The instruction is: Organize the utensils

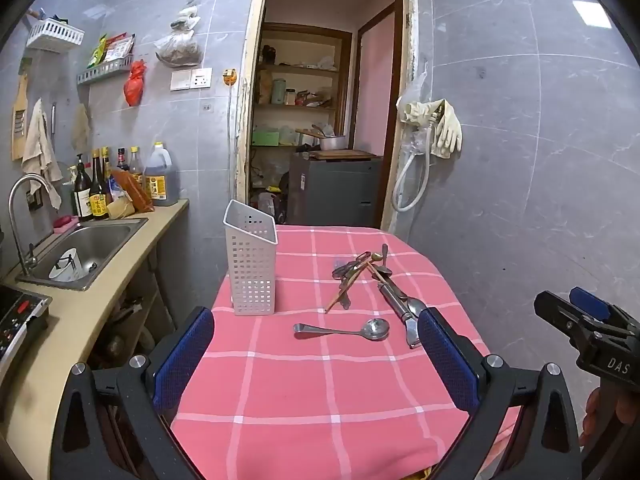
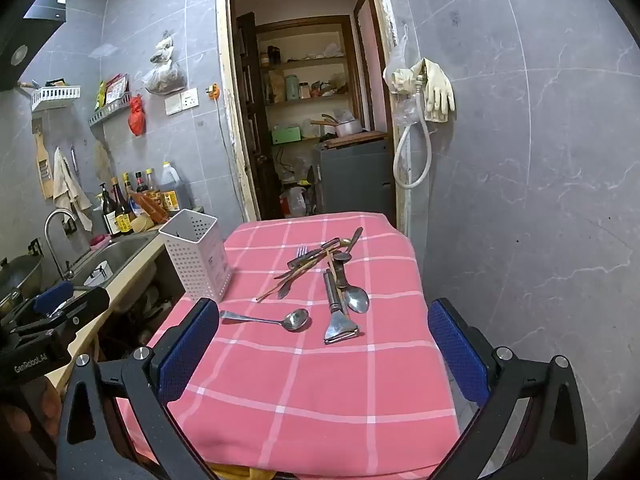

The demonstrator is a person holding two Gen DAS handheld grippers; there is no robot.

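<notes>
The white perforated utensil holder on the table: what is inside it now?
In the right wrist view, the white perforated utensil holder shows only a thin dark shape near its rim; I cannot identify it. Its walls hide the bottom. The utensil pile lies outside on the pink checked tablecloth.

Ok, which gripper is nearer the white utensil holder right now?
Left. The left gripper sits just short of the white utensil holder, slightly to its right; the right gripper is farther right, facing the utensil pile.
</notes>
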